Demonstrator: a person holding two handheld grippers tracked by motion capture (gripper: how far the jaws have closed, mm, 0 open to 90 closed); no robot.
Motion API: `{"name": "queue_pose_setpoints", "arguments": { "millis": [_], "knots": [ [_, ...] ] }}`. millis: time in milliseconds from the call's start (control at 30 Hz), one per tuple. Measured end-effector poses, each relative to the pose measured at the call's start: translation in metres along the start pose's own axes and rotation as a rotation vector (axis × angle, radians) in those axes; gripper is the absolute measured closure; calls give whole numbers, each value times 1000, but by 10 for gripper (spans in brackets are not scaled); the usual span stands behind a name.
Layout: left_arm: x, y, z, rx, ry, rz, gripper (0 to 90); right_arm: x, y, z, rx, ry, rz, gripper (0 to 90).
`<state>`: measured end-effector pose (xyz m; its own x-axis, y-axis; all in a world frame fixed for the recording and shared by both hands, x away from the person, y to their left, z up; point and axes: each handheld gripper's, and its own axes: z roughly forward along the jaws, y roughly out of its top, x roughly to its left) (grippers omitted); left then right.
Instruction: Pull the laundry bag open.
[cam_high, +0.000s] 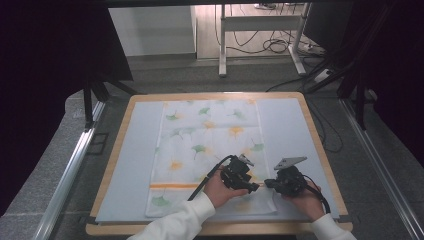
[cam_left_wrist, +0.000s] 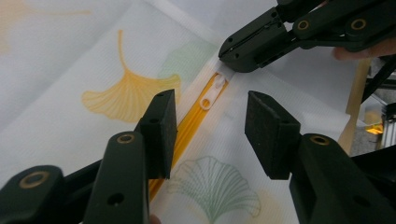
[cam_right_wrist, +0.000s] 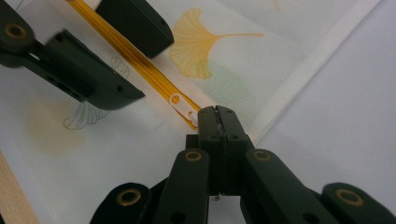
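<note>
Pouch (cam_high: 200, 150) lies flat on the surface (cam_high: 285, 125). Right gripper (cam_right_wrist: 215, 112) is clenched on the fabric beside the zipper pull (cam_right_wrist: 183, 104); left gripper (cam_left_wrist: 210, 126) is released, straddling the orange zipper (cam_left_wrist: 187, 128).

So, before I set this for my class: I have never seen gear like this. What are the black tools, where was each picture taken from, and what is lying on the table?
No robot here: a person holds a hand tool with two black fingers in each hand. The high view looks down on the table from above; the left gripper and right gripper meet near its front right. The other two pictures come from cameras riding on the tools.

On the table lies a white cloth cover printed with ginkgo leaves, with an orange zipper across it. In the left gripper view, the left gripper is open, its fingers on either side of the white zipper pull. In the right gripper view, the right gripper is closed on the cloth at the zipper's end.
</note>
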<state>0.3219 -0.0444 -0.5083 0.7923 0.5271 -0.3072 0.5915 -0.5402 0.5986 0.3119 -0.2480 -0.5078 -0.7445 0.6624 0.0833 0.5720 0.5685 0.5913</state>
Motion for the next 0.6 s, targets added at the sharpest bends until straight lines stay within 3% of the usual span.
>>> {"name": "queue_pose_setpoints", "arguments": {
  "millis": [300,600],
  "knots": [
    [-2,3,13,29,-7,-14,575,-3,-1,-1,-7,17,13,893],
    [-4,6,18,26,8,-14,626,-5,-2,0,-9,27,27,893]
  ]
}}
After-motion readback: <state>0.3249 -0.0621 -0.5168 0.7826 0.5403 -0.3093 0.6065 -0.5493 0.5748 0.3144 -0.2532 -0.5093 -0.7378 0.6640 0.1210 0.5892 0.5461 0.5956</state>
